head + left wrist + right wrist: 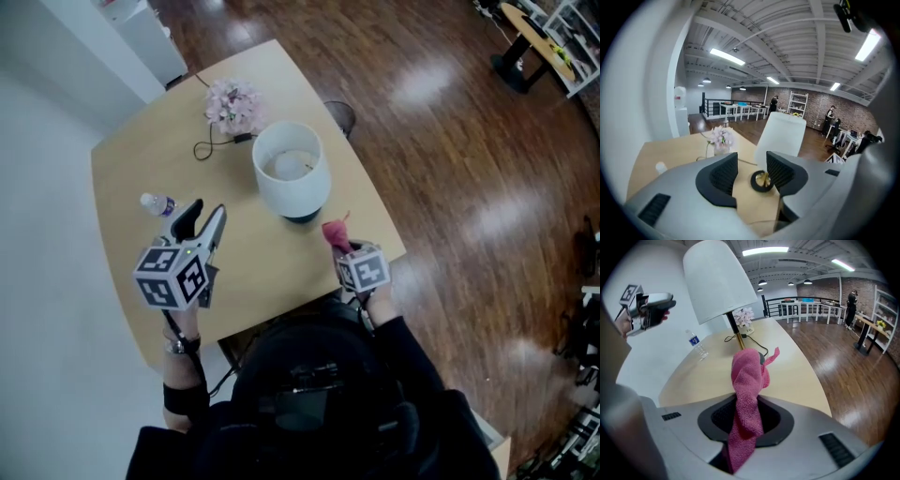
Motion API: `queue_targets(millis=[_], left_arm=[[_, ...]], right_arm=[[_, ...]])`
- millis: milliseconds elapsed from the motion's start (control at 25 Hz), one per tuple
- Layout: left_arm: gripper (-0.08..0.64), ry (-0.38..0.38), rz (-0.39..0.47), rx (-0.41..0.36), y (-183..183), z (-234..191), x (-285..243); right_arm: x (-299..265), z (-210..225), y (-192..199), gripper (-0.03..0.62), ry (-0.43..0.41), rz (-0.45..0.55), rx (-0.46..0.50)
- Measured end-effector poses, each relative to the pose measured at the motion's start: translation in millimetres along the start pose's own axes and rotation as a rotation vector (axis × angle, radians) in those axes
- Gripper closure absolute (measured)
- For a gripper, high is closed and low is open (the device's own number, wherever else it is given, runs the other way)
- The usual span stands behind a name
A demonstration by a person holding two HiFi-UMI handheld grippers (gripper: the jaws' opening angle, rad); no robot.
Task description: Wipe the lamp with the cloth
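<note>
A white-shaded lamp [292,170] stands on the wooden table [131,159], its round dark base [761,181] and brass stem visible under the shade [719,280]. A pink cloth [746,394] is pinched between the jaws of my right gripper [747,417], near the table's front right edge, just short of the lamp. The cloth [337,233] sticks up toward the shade. My left gripper [202,217] hovers over the table left of the lamp, jaws apart with nothing between them; through the gap [752,173] the lamp base shows farther off.
A small vase of pale pink flowers [232,105] stands behind the lamp, with a black cord [208,142] running across the tabletop. A clear plastic bottle [157,203] lies near the left gripper. Wooden floor [450,169] surrounds the table; people and shelves are far off.
</note>
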State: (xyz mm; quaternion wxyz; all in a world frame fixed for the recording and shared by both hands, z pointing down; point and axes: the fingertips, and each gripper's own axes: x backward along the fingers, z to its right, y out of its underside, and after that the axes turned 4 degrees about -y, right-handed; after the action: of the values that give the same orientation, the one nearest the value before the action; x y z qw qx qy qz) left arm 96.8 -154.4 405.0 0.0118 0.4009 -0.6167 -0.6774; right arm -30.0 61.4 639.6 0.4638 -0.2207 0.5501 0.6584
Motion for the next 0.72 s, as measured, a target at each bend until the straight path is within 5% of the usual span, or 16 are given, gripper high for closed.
queue_targets(millis=[360,480,720], left_arm=[[0.434,0.005,-0.256,0.096,181,-2,9],[0.552,0.014,-0.296,0.108,212,-2,16],[0.555,0.044,-0.324,0.081,236,-5,33]], right_arm=[[-11,-37,17,0.506,-0.024,-0.044,0.008],[-19,-53,18,0.506,-0.035,-0.059,0.027],[-44,-93,19,0.506,-0.083,-0.094,0.069]])
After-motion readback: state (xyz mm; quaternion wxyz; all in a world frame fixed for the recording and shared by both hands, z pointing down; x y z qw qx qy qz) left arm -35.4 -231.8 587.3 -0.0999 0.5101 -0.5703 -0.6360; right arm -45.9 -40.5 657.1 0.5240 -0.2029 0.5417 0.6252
